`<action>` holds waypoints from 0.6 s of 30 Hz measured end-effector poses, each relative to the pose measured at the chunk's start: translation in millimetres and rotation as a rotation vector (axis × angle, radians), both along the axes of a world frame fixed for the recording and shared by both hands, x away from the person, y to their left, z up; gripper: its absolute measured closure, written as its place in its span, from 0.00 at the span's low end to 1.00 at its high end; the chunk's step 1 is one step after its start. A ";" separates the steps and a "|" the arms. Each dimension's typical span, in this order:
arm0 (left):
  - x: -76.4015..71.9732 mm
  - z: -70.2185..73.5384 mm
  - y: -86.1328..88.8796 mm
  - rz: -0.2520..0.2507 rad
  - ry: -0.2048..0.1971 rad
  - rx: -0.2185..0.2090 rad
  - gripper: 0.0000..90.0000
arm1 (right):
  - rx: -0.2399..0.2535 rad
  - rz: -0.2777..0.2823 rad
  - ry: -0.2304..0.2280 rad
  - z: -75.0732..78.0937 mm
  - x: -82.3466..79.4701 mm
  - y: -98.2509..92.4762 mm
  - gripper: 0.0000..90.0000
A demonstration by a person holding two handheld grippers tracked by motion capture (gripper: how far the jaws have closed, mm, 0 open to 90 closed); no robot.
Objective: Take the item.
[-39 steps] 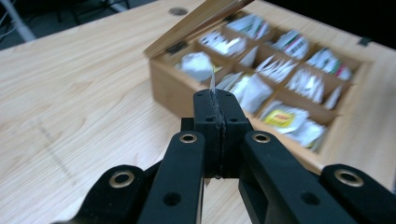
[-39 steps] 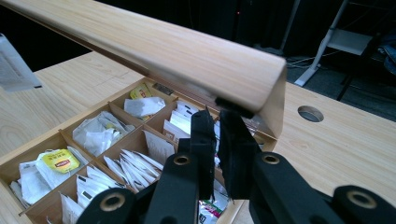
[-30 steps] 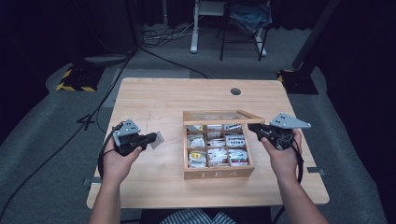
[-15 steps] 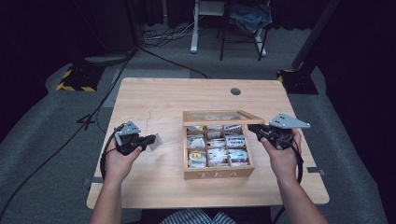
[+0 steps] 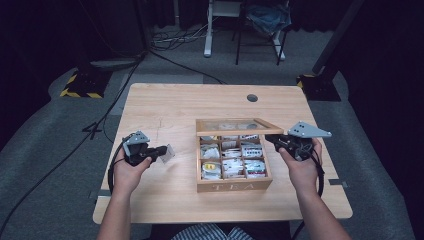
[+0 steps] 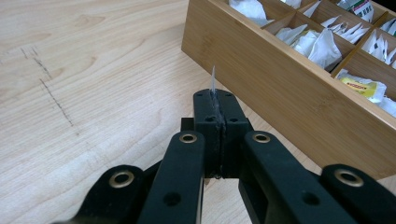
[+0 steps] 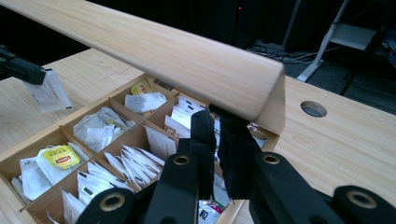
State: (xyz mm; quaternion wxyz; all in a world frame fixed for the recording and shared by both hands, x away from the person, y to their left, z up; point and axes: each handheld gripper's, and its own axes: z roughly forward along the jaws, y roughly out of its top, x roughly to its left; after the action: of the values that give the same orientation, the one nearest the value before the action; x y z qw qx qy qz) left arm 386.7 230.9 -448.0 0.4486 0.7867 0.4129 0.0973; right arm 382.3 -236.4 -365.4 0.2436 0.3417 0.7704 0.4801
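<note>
A wooden tea box (image 5: 234, 186) stands mid-table, its compartments packed with tea sachets (image 7: 100, 128). Its lid (image 5: 237, 126) is raised. My right gripper (image 5: 271, 139) is shut on the lid's right front corner (image 7: 261, 93), and its tips (image 7: 218, 122) sit just under the lid's edge. My left gripper (image 5: 159, 151) hovers low over the table to the left of the box, shut on a white tea sachet (image 5: 168, 153). Seen edge-on, the sachet (image 6: 213, 77) sticks out past that gripper's tips (image 6: 215, 99), close to the box wall (image 6: 280, 88). The sachet (image 7: 49, 93) also hangs beyond the box in the right gripper view.
The light wooden table (image 5: 165, 107) has a round cable hole (image 5: 252, 98) at the back right. A cable (image 5: 112, 172) loops from the left gripper. Beyond the table are dark floor, a chair and a desk leg (image 5: 207, 30).
My left gripper has sunk a little toward the table with the sachet still in it. The right gripper and the lid have stayed put.
</note>
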 end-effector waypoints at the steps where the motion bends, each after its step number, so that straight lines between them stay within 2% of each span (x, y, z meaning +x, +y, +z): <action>1: 0.8 -0.9 0.2 -0.002 0.001 0.001 0.99 | -0.001 0.000 0.001 -0.1 0.0 0.0 0.94; 4: 2.0 -3.9 0.8 -0.007 0.014 -0.016 0.99 | -0.001 0.000 0.002 -0.1 0.0 0.0 0.94; 13: 5.5 -12.6 4.2 0.014 0.022 -0.012 0.98 | -0.002 0.000 0.003 -0.2 -0.2 0.0 0.94; 17: 6.5 -14.8 5.2 0.022 0.020 -0.006 0.90 | -0.002 0.000 0.002 -0.2 -0.1 0.0 0.94; 18: 7.0 -15.5 4.9 0.032 0.010 0.003 0.86 | -0.002 0.000 0.002 -0.2 -0.1 0.0 0.94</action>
State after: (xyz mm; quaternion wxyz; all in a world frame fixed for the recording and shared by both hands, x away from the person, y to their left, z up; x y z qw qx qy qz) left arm 393.7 235.8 -463.5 0.4438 0.7811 0.4274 0.1011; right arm 382.1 -236.4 -365.6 0.2433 0.3418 0.7711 0.4789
